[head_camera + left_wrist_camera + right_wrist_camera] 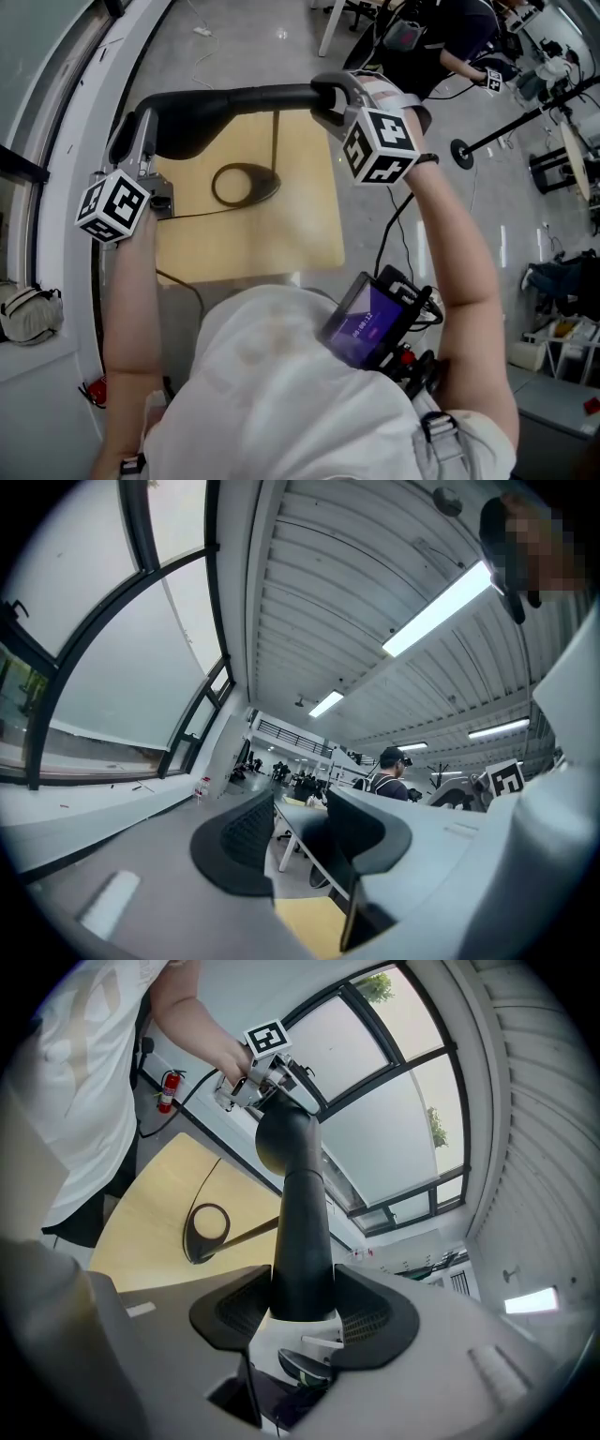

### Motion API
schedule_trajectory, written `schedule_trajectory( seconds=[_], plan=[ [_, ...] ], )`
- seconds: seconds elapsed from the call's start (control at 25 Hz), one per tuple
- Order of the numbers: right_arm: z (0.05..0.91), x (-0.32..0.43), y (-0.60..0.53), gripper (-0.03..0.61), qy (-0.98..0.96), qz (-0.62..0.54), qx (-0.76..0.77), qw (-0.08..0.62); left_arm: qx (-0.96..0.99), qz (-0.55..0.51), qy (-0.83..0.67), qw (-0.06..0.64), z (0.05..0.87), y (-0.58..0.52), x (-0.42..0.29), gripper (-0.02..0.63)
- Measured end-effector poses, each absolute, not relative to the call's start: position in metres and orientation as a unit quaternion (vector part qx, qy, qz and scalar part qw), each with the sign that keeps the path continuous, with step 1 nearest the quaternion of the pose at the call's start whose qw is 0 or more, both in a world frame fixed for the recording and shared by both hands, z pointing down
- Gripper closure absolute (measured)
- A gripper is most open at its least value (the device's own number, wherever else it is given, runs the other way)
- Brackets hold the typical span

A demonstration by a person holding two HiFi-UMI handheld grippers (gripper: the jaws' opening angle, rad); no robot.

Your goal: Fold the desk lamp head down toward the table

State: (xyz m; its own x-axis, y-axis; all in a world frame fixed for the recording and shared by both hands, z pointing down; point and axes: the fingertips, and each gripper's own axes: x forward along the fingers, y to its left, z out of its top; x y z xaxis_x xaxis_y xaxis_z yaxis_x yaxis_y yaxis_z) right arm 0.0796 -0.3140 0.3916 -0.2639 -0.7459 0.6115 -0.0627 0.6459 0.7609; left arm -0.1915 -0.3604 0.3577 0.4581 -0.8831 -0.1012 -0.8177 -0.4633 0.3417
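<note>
Head view: we see the black lamp head (pixel 234 97) raised above the pale wood desk (pixel 281 239). It spans from the left hand-held gripper (pixel 141 141) at one end to the right hand-held gripper (pixel 325 98) at the other. The ring base (pixel 265 189) rests on the desk beneath, with the thin stem (pixel 276 141) rising from it.

Left gripper view: we find the jaws spread, with only open room and a corner of the desk showing in the gap.

Right gripper view: we observe both pads pressed against the sides of the lamp head, which runs away toward the left hand-held gripper at its far end.
</note>
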Motion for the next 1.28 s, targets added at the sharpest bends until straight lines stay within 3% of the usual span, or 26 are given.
schedule_trajectory(
  seconds=[1.28],
  plan=[
    [0.371,0.073,-0.295,0.353,-0.624,-0.374,0.230,0.647,0.857,-0.144,-0.416,0.270,0.464,-0.367,-0.167,0.430]
  ],
)
